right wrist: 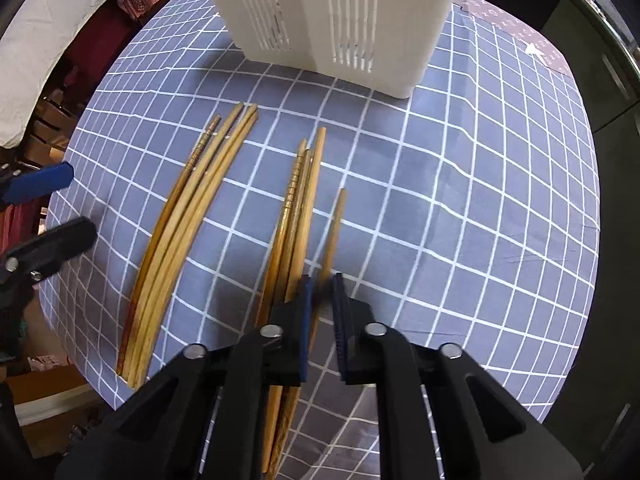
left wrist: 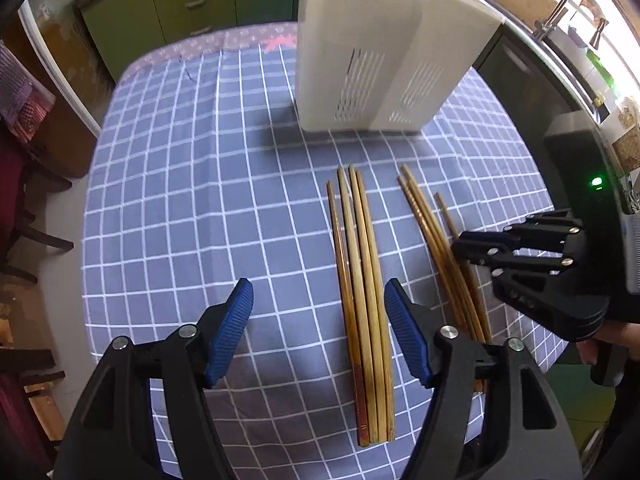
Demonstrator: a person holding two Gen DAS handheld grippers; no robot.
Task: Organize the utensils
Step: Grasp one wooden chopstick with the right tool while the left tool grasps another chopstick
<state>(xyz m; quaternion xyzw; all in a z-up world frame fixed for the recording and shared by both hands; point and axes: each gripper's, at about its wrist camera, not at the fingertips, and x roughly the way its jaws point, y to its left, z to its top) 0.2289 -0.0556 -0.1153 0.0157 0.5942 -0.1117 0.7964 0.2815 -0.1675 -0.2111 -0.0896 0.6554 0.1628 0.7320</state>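
Two bundles of wooden chopsticks lie on the checked tablecloth. My left gripper is open over the left bundle, whose sticks show between the blue pads, close to the right one. In the right wrist view this bundle lies far left, next to the left gripper. My right gripper points down, shut on a single chopstick just right of the second bundle. From the left wrist I see the right gripper over that bundle. A white slotted utensil holder stands behind.
The table ends just below the chopsticks' thick ends and drops off at the left and right. Green cabinets stand beyond the far edge. A sink with a tap runs along the right. Dark wooden chairs stand to the left.
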